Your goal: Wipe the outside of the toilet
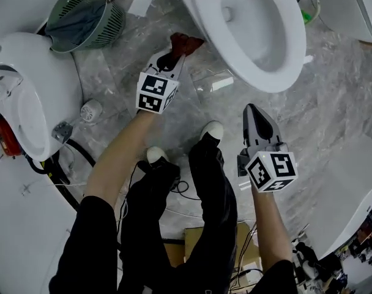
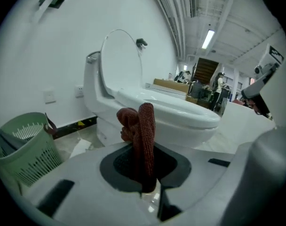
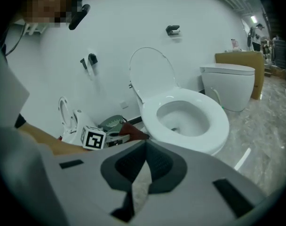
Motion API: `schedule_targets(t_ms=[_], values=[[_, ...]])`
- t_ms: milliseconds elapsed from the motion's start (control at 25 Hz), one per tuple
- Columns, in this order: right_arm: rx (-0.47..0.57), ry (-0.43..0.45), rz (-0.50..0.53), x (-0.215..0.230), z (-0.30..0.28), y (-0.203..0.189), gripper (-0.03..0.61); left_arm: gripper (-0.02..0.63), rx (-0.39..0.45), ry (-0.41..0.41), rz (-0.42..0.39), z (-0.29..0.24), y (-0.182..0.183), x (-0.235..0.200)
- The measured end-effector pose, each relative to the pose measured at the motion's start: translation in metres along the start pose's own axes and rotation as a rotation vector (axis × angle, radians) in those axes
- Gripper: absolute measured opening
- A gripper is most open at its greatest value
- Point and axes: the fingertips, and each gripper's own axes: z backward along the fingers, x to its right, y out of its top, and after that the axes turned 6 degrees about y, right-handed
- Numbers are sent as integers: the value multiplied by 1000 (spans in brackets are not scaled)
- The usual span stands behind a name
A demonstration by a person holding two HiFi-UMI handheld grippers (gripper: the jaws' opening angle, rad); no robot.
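Note:
A white toilet (image 1: 278, 72) with its lid up stands at the top of the head view. My left gripper (image 1: 172, 54) is shut on a dark red knitted cloth (image 1: 186, 41). The cloth sits close to the left outside of the bowl, and contact cannot be told. In the left gripper view the cloth (image 2: 142, 131) sticks up from the shut jaws, with the toilet (image 2: 166, 119) just behind it. My right gripper (image 1: 253, 109) hangs shut and empty below the bowl's front rim. From the right gripper view I see the open bowl (image 3: 213, 126) and the left gripper's marker cube (image 3: 93, 138).
A green plastic basket (image 1: 106, 23) stands at the upper left, and another white toilet (image 1: 27, 97) at the left. A further white fixture (image 1: 351, 5) is at the top right. The person's legs and shoes (image 1: 212, 130) stand on the grey marble floor, with cables and a cardboard box behind.

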Motion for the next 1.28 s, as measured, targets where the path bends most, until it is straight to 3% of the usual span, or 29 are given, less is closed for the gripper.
schedule_targets(t_ms=[200,440,600,920,1080,1280], values=[[5,31,40,-1,-20,4,3,43,27,105,50,-33,12,-67],[39,47,53,12,-31,-2,3,43,54,145,124,-82,11,-89],[45,72,43,20,-22,-10,3,43,79,75,193,-103,12,-64],[65,47,-6,21,25,-29,3,43,76,-5,174,-82,12,-3],[80,-10,-43,16,57,-41,3,43,32,-9,127,-66,9,34],[101,-99,-99,0,108,-49,3,43,-16,-26,139,-44,3,72]])
